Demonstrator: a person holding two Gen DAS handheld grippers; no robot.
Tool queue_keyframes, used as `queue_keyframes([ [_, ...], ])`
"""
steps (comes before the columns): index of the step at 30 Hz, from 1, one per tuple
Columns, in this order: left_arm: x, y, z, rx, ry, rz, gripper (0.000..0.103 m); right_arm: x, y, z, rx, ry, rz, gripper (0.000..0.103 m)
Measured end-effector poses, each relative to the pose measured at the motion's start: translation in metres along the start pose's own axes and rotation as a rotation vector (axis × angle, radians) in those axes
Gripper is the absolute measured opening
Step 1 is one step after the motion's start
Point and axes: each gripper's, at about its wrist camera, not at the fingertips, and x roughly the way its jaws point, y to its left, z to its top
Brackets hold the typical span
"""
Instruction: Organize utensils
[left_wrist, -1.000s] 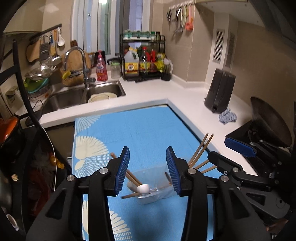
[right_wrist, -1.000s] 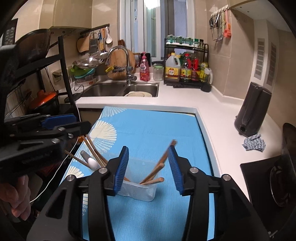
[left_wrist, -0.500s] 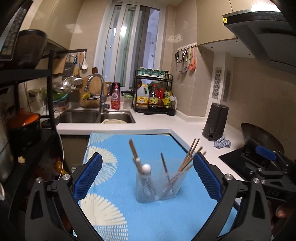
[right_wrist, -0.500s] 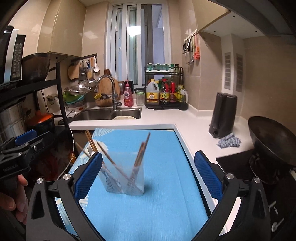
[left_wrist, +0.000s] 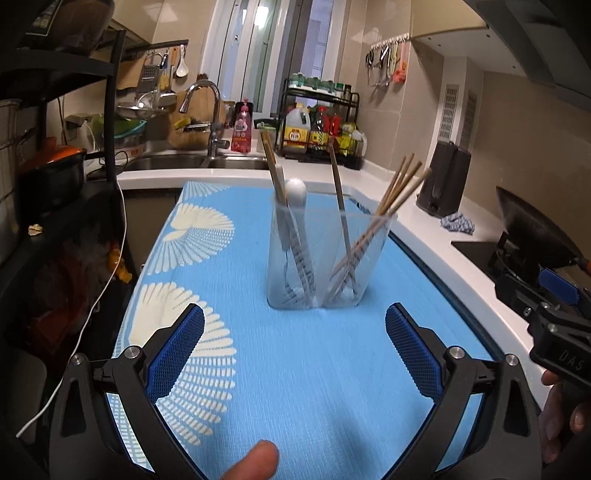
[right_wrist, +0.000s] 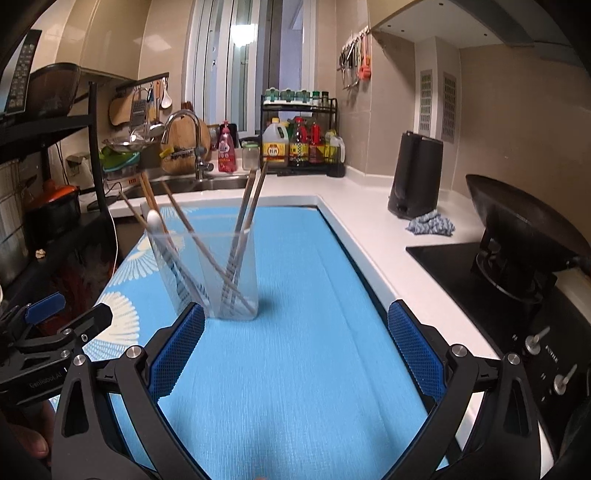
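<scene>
A clear plastic holder (left_wrist: 325, 258) (right_wrist: 218, 273) stands upright on the blue mat (left_wrist: 295, 387) (right_wrist: 295, 350). Its left compartment holds a white spoon (left_wrist: 295, 192) (right_wrist: 153, 221) and wooden chopsticks (left_wrist: 271, 162); more chopsticks (left_wrist: 400, 184) (right_wrist: 255, 195) lean out of the right compartment. My left gripper (left_wrist: 295, 354) hovers open, short of the holder, nothing between its blue pads. My right gripper (right_wrist: 295, 354) is also open and empty, with the holder ahead near its left finger (right_wrist: 177, 350). Each gripper shows at the other view's edge (left_wrist: 554, 310) (right_wrist: 48, 332).
A white counter (right_wrist: 369, 221) runs round the mat. Behind are a sink with a tap (left_wrist: 207, 110), a bottle rack (right_wrist: 303, 136) and a black knife block (right_wrist: 413, 173). A wok (right_wrist: 517, 221) sits on the hob at right; a black shelf unit (left_wrist: 55, 147) stands left.
Both grippers opened wide and drew back and down from the holder, which stands upright on the mat instead of being seen from above between the fingers.
</scene>
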Motion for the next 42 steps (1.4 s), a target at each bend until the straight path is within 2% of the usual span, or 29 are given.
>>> queue_keyframes([
  [6, 0.004, 0.003, -0.005, 0.011, -0.004, 0.013, 0.095, 0.007, 0.008, -0.013, -0.002, 0.021, -0.002, 0.098],
  [12, 0.002, 0.007, -0.007, -0.014, 0.004, 0.016, 0.095, 0.009, 0.017, -0.012, -0.032, 0.011, -0.001, 0.098],
  [22, 0.000, 0.008, -0.010, -0.015, -0.002, 0.038, 0.095, 0.014, 0.019, -0.014, -0.033, 0.021, 0.005, 0.098],
  [42, -0.001, 0.007, -0.009, -0.004, -0.011, 0.034, 0.095, 0.010, 0.023, -0.012, -0.044, 0.015, 0.008, 0.098],
])
